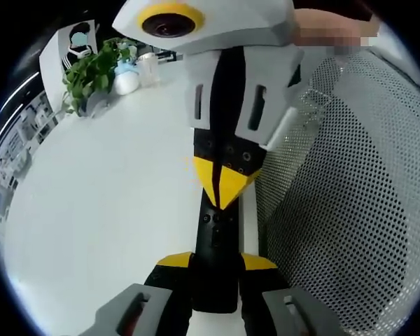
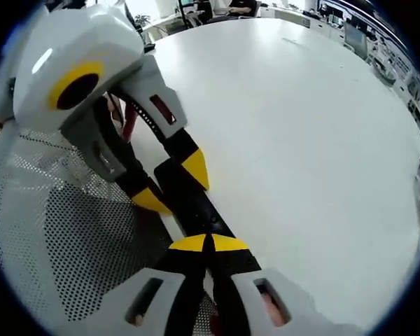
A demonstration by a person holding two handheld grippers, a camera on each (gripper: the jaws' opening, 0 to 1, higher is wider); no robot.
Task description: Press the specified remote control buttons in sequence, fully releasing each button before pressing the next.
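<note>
Black remote control (image 1: 215, 262) lies at the near edge of the white tabletop (image 1: 105, 210), beside a perforated mesh chair back (image 1: 350, 196). Left gripper (image 1: 215, 269) clamps its near end, jaws closed on it, likely steadying. Right gripper (image 2: 207, 243), jaws closed together, tips touching the buttons, apparently pressing.

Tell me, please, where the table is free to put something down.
The white table is bare from the black remote out to the plant at its far edge. It is crowded around the remote, where both tools meet beside the mesh chair.
</note>
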